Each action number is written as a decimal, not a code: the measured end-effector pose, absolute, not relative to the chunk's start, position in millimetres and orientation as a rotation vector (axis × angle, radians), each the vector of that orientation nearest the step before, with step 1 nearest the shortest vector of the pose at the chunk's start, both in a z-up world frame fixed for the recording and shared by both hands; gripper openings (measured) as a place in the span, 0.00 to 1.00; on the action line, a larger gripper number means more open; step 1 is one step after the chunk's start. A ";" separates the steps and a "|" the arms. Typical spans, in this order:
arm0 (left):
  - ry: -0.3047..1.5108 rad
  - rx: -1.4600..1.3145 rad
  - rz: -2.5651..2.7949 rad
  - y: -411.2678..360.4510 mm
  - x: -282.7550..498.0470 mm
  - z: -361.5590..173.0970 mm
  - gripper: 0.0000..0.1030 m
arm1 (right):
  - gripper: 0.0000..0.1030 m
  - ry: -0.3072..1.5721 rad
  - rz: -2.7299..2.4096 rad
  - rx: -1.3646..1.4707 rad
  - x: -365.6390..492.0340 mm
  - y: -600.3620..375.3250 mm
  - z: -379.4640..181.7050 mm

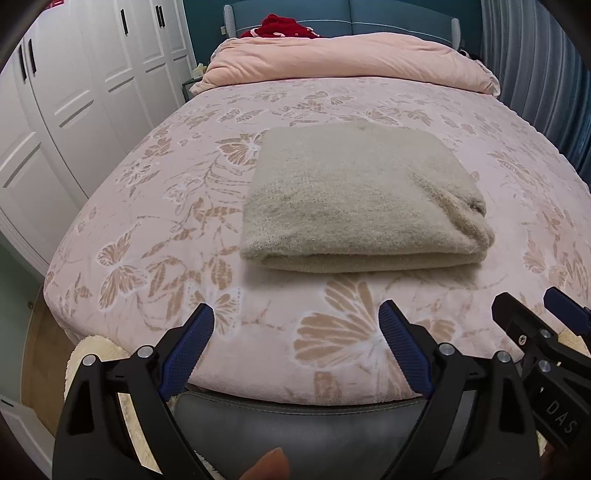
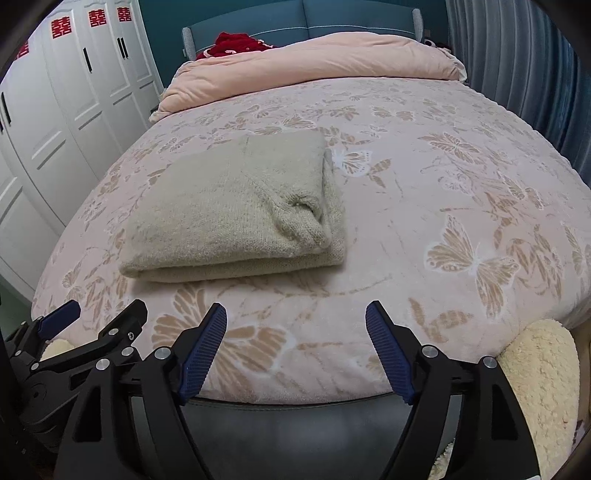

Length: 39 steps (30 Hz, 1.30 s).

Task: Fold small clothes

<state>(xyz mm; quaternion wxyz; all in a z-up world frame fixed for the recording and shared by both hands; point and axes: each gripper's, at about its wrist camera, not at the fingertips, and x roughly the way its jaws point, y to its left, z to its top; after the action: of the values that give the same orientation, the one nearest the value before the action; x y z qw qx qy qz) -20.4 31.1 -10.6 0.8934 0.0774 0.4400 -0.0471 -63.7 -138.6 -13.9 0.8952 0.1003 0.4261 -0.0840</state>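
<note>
A beige knitted garment (image 1: 354, 199) lies folded into a thick rectangle on the pink butterfly-patterned bed cover (image 1: 147, 229). Its rolled edge faces right, its long fold faces me. My left gripper (image 1: 297, 314) hangs open over the bed's near edge, short of the garment, with nothing between its blue pads. In the right wrist view the same folded garment (image 2: 236, 218) sits left of centre. My right gripper (image 2: 295, 314) is open too, near the bed's front edge and apart from the garment, holding nothing. Each gripper shows at the side of the other's view: the right gripper (image 1: 532, 306) and the left gripper (image 2: 103, 314).
A pink duvet (image 1: 347, 62) is bunched at the head of the bed with a red item (image 1: 280, 27) behind it. White wardrobe doors (image 1: 74, 92) line the left side, a ribbed curtain (image 1: 535, 66) the right. A cream fluffy rug (image 2: 543, 373) lies by the bed's near corner.
</note>
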 end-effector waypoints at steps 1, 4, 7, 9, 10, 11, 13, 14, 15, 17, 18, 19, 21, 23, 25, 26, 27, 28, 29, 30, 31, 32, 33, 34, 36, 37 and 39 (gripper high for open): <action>0.911 0.158 -0.093 32.3 -20.8 -9.8 0.86 | 0.75 0.880 -0.176 0.205 -64.2 -137.7 -12.8; 0.904 0.146 -0.073 36.1 -21.3 -6.5 0.86 | 0.75 0.876 -0.171 0.191 -65.4 -131.7 -10.2; 0.895 0.138 -0.054 39.6 -21.8 -3.6 0.86 | 0.75 0.868 -0.174 0.178 -66.4 -126.9 -7.9; 0.893 0.134 -0.045 40.9 -22.1 -3.0 0.86 | 0.75 0.866 -0.178 0.172 -66.3 -125.3 -7.1; 0.892 0.133 -0.040 41.3 -22.2 -3.1 0.86 | 0.75 0.867 -0.180 0.170 -66.7 -123.8 -7.3; 0.890 0.136 -0.036 41.3 -22.7 -3.1 0.86 | 0.75 0.868 -0.183 0.169 -66.7 -123.1 -7.7; 0.888 0.142 -0.031 40.7 -23.2 -4.0 0.86 | 0.75 0.871 -0.189 0.170 -66.6 -122.6 -8.5; 0.887 0.143 -0.029 40.5 -23.2 -4.1 0.86 | 0.75 0.871 -0.192 0.170 -67.1 -122.5 -8.8; 0.888 0.143 -0.029 40.5 -23.1 -4.1 0.86 | 0.75 0.868 -0.195 0.170 -67.5 -122.6 -8.8; 0.882 0.144 -0.027 40.9 -23.6 -3.6 0.86 | 0.75 0.865 -0.198 0.174 -67.7 -123.3 -8.5; 0.879 0.146 -0.026 40.5 -24.0 -3.2 0.86 | 0.75 0.865 -0.200 0.176 -67.9 -123.6 -8.7; 0.876 0.150 -0.025 40.4 -24.2 -2.9 0.86 | 0.75 0.866 -0.204 0.178 -68.0 -123.4 -9.1; 0.874 0.156 -0.023 39.9 -24.5 -3.2 0.86 | 0.75 0.867 -0.209 0.178 -68.1 -123.4 -9.8; 0.879 0.155 -0.024 40.0 -24.2 -4.0 0.86 | 0.75 0.868 -0.210 0.176 -68.1 -123.3 -10.2; 0.878 0.155 -0.023 40.2 -23.8 -4.0 0.86 | 0.75 0.868 -0.210 0.176 -68.1 -123.1 -10.2; 0.879 0.156 -0.023 40.4 -23.6 -4.2 0.86 | 0.75 0.868 -0.211 0.177 -68.1 -123.0 -10.3; 0.879 0.157 -0.023 40.4 -23.6 -4.4 0.86 | 0.75 0.868 -0.210 0.177 -68.2 -123.2 -10.3; 0.878 0.156 -0.023 40.3 -23.9 -4.3 0.86 | 0.75 0.868 -0.210 0.177 -68.2 -123.1 -10.3; 0.879 0.155 -0.023 40.3 -23.9 -4.3 0.86 | 0.75 0.867 -0.210 0.176 -68.2 -123.0 -10.4; 0.879 0.156 -0.023 40.2 -24.0 -4.3 0.86 | 0.75 0.868 -0.209 0.177 -68.2 -123.3 -10.3; 0.878 0.156 -0.023 40.2 -24.1 -4.2 0.86 | 0.75 0.867 -0.210 0.176 -68.2 -123.0 -10.2; 0.878 0.156 -0.023 40.2 -24.0 -4.2 0.86 | 0.75 0.866 -0.212 0.174 -68.2 -122.7 -10.1; 0.878 0.156 -0.023 40.1 -23.9 -4.3 0.86 | 0.75 0.865 -0.212 0.172 -68.1 -123.3 -10.2; 0.878 0.156 -0.024 40.0 -24.0 -4.1 0.86 | 0.75 0.864 -0.214 0.171 -68.2 -123.0 -10.2; 0.877 0.158 -0.021 39.5 -24.2 -3.9 0.85 | 0.75 0.864 -0.214 0.172 -68.6 -123.8 -10.9; 0.876 0.158 -0.020 40.1 -24.1 -4.1 0.85 | 0.75 0.864 -0.214 0.172 -68.6 -123.9 -10.9; 0.875 0.159 -0.019 40.4 -23.8 -4.5 0.85 | 0.75 0.864 -0.213 0.172 -68.4 -124.5 -11.0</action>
<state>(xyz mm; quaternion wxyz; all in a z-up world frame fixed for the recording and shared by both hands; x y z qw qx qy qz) -23.8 40.4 -4.5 0.9026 0.0769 0.4234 -0.0090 -68.4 -124.5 -11.0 0.8990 0.0829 0.4174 -0.1029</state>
